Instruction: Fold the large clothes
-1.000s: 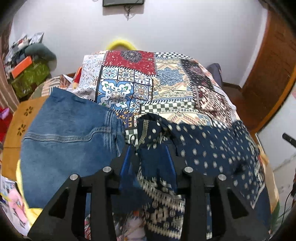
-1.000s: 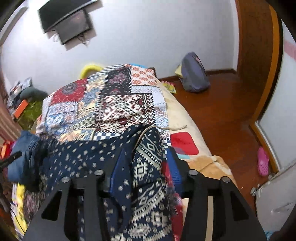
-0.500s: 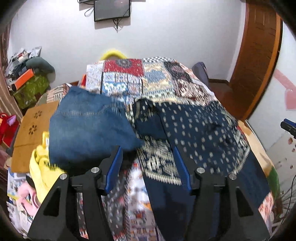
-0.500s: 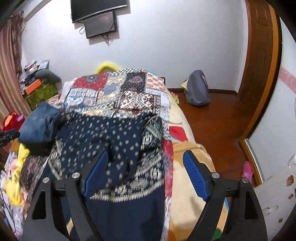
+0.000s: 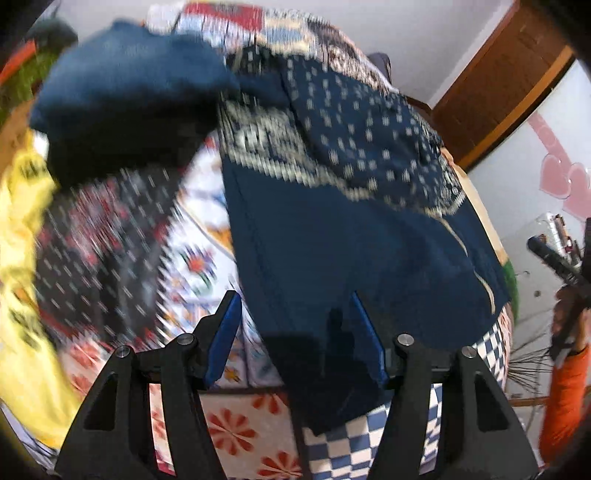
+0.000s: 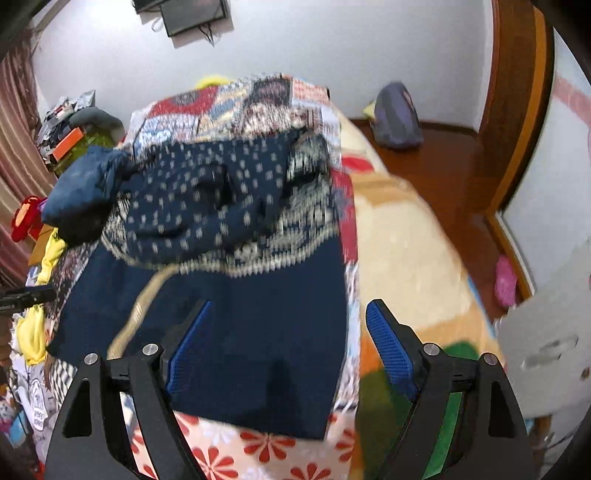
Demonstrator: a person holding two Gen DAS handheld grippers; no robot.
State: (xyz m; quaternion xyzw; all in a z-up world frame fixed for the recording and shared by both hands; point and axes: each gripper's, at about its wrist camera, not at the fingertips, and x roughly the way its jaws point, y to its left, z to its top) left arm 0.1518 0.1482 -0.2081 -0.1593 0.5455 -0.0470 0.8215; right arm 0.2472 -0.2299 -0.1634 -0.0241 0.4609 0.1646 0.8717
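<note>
Left wrist view: left gripper [image 5: 299,332] has its blue-padded jaws spread wide, nothing pinched, hovering over the near hem of the navy blue patterned garment with cream dots and a cream geometric band [image 5: 351,229]. Garment lies flat on the patchwork-print bedspread [image 5: 207,258], plain navy end nearest the camera, dotted part bunched at the far end. Folded blue denim jeans [image 5: 125,96] sit at the far left, touching the garment's far left corner. Yellow cloth [image 5: 22,236] runs along the left edge of the bed. Frame is heavily motion-blurred, fine detail unreadable. Other tool [image 5: 554,258] shows at the right edge with an orange sleeve [image 5: 565,398] below it. Right wrist view: right gripper [image 6: 286,343] jaws also spread wide, empty; left pad over the plain navy fabric [image 6: 258,314], right pad out past the garment's right edge over the beige and green blanket [image 6: 406,258]. Dotted section is rumpled on top of the cream band, far half of the bed. Jeans [image 6: 85,192] bundled at the left beside it. Grey backpack [image 6: 397,118] on the wooden floor against the white wall, dark wall-mounted screen [image 6: 195,14] above, pink slipper [image 6: 504,280] on the floor at right.
</note>
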